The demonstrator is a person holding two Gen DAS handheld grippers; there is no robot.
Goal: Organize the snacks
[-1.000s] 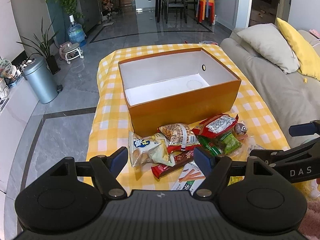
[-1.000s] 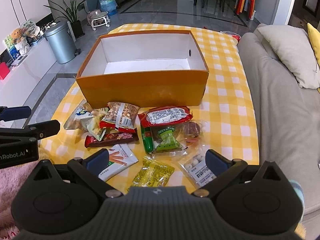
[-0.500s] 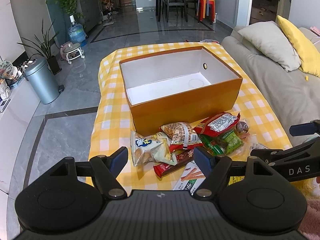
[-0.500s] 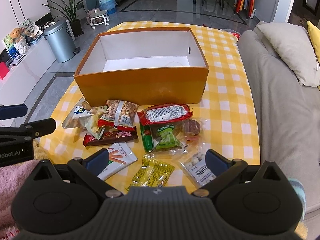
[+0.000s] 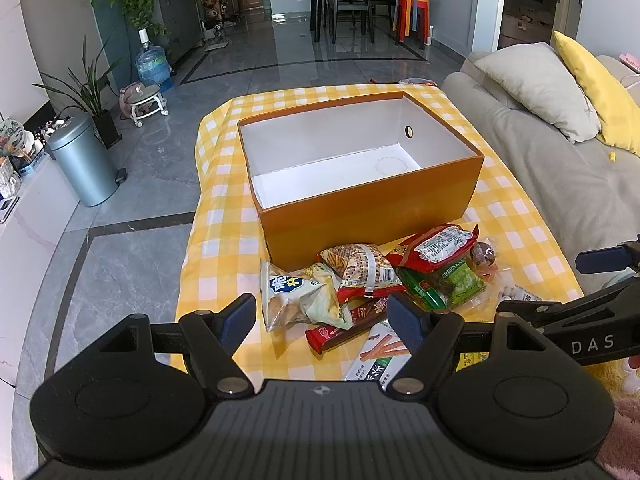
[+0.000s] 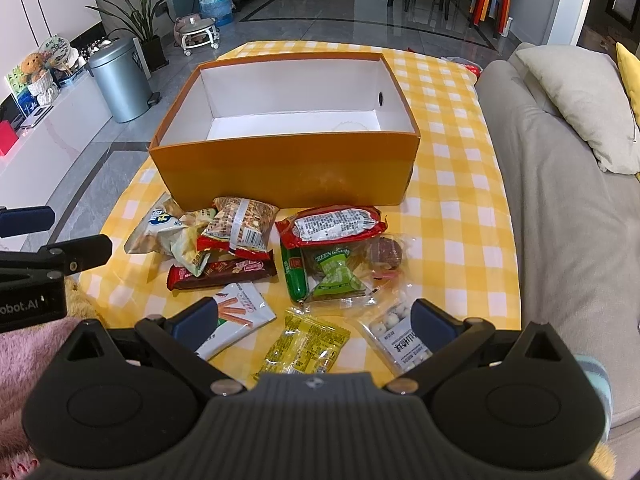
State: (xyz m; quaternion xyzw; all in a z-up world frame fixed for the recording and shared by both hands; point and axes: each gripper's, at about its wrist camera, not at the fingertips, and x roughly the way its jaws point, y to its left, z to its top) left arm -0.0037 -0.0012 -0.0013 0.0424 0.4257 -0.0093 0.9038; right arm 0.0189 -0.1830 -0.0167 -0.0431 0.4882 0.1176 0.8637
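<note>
1. We see our left gripper [image 5: 322,314] with its two blue-tipped fingers [image 5: 239,317] spread wide apart, holding nothing and touching nothing.
2. It hangs above the near edge of the table [image 5: 224,216], which wears a yellow-and-white checked cloth; the pale chip bag [image 5: 296,294] shows in the gap between the fingers.
3. Our right gripper [image 6: 314,322] is likewise wide open and empty, with the fingers [image 6: 434,322] clear of every packet.
4. Between its fingers lies a yellow candy packet [image 6: 306,346] at the near edge; a white packet of breadsticks [image 6: 236,318] sits partly behind the left finger, and a clear bag of white balls [image 6: 400,340] sits partly behind the right one.
5. The orange box [image 6: 288,172] stands open in the middle of the table, its white inside bare, with a small round hole in its right wall.
6. The snacks lie in a loose heap between the box's near wall and the near table edge.
7. Nearest the box are the chip bag toward the left, a peanut bag [image 6: 240,226] overlapping it, and a red packet [image 6: 334,226] toward the right.
8. In front of those lie a dark-red chocolate bar [image 6: 222,272], a green packet [image 6: 334,272] with a green sausage [image 6: 294,276] beside it, and a clear wrapper with a brown round sweet [image 6: 386,252].
9. A grey sofa [image 6: 560,220] runs along the table's right edge.
</note>
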